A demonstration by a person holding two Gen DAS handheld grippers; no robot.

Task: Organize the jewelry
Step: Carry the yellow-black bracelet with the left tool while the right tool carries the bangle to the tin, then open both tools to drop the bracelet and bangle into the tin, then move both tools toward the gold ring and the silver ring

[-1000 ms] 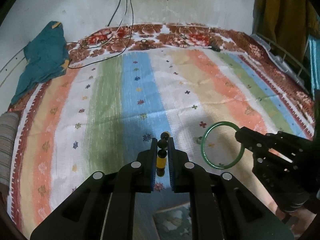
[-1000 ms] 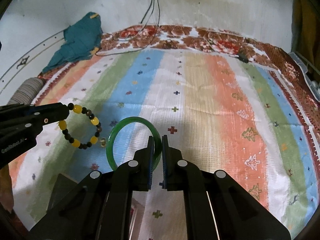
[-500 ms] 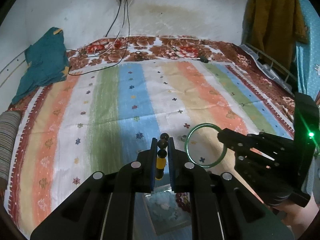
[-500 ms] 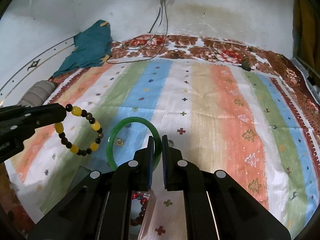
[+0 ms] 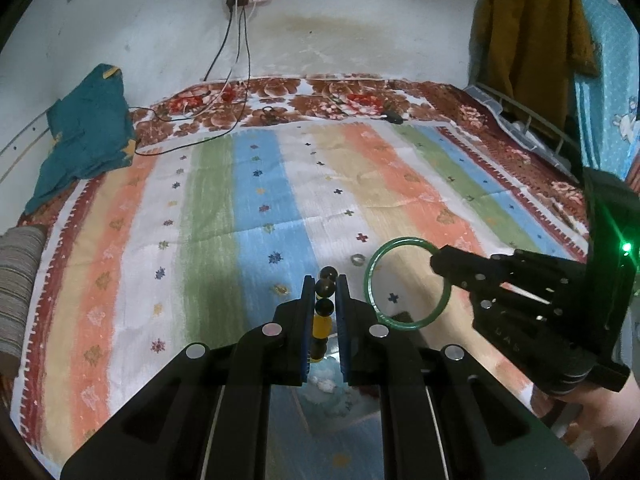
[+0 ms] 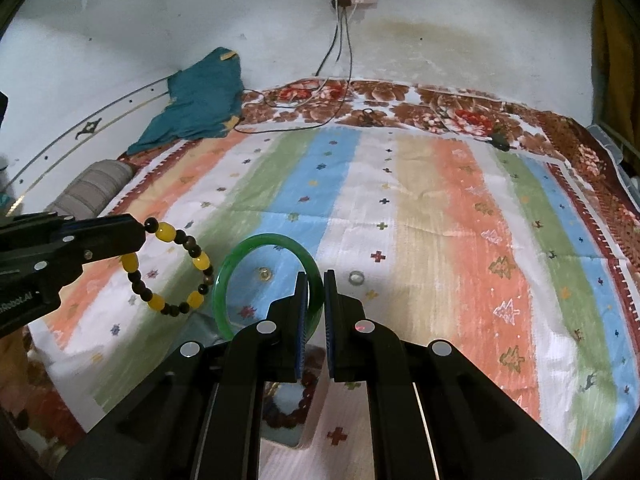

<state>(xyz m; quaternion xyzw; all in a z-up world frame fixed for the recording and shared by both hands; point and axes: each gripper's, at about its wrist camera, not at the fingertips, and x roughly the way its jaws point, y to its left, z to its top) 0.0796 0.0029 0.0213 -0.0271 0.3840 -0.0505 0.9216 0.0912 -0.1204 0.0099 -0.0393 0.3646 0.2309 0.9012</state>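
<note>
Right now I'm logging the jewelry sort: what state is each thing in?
Left gripper: shut on the yellow-and-dark beaded bracelet, lifted.
Right gripper: shut on the green glass bangle, lifted.
Small silver ring: lying loose on the striped bedspread.
Small gold ring: lying loose.

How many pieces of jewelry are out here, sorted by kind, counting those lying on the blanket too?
Bangles: 1, green bangle held in the right hand-held gripper
Beaded bracelets: 2, yellow and dark beaded bracelet held in the left hand-held gripper, red-brown beaded bracelet in the box below
Rings: 2, gold ring and silver ring on the striped blanket
Total: 5
</note>
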